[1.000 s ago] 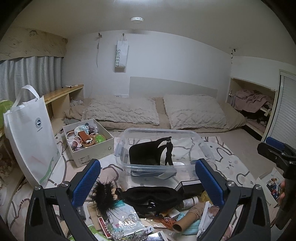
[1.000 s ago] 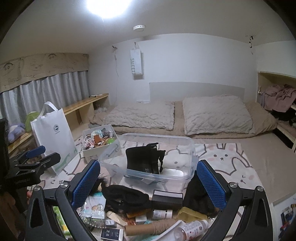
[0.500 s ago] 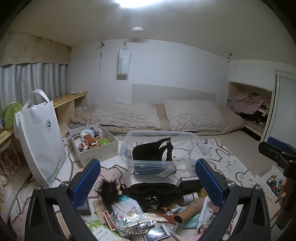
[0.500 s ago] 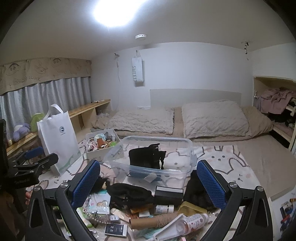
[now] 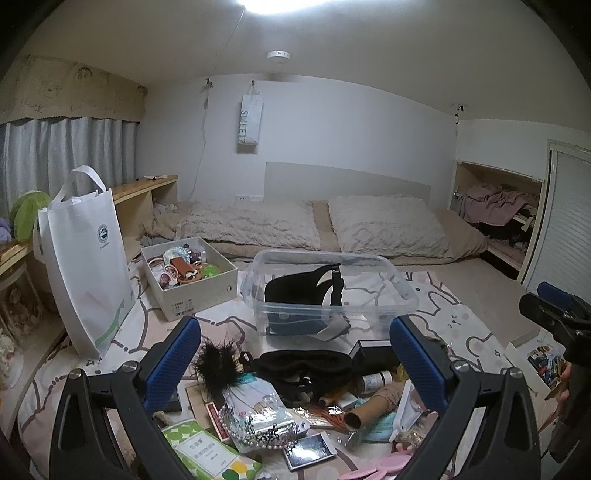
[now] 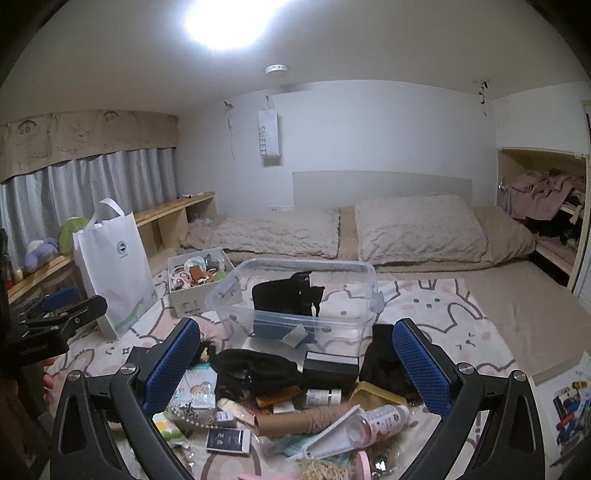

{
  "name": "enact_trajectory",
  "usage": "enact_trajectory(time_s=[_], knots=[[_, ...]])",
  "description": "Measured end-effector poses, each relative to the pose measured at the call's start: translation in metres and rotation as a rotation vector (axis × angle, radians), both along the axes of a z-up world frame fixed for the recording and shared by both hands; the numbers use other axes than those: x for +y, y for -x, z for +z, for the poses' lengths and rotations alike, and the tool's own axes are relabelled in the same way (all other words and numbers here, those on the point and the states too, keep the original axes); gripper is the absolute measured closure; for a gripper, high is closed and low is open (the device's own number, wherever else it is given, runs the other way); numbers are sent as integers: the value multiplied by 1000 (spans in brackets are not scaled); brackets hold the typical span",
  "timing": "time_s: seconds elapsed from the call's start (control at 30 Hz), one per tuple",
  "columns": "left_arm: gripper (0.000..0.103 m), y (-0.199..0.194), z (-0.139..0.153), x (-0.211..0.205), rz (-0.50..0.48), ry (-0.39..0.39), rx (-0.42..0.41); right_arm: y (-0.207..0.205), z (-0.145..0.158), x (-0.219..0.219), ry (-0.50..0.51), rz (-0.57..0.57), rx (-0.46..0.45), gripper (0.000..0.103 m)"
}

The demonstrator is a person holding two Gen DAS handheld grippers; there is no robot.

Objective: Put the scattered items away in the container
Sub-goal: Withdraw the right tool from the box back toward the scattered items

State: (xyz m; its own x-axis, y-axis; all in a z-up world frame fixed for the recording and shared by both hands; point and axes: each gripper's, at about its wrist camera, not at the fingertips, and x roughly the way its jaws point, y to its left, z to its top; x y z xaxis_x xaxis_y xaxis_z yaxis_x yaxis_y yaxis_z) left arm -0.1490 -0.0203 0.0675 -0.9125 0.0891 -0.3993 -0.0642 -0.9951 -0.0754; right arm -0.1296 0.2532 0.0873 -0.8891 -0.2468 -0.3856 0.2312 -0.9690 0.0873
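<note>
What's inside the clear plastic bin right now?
The clear plastic bin holds an upright black strapped fabric item, with a flat dark blue item beneath it. Anything under those is hidden.

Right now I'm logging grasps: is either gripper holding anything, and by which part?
Nothing is held. The left gripper and right gripper are both open and empty.

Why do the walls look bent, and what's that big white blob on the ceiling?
Both wrist views are fisheye, so the walls bow and the corners go black. In the right wrist view the round ceiling lamp glares to pure white; the left wrist view catches only its edge, looking dimmer.
</note>
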Motion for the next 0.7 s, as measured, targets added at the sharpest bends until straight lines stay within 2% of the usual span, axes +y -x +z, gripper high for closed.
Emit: enact_trajectory(time_s=[0.2,0.47,0.7], knots=[[0,-6,-12,1,-7,-12,-27,-3,-15,4,20,6,-34,0],[0,-6,-28,-3,-26,-40,-85,0,-46,9,49,-5,-125,0],[0,-10,-45,0,-34,-11,-127,4,-79,12,71,-2,-215,0]])
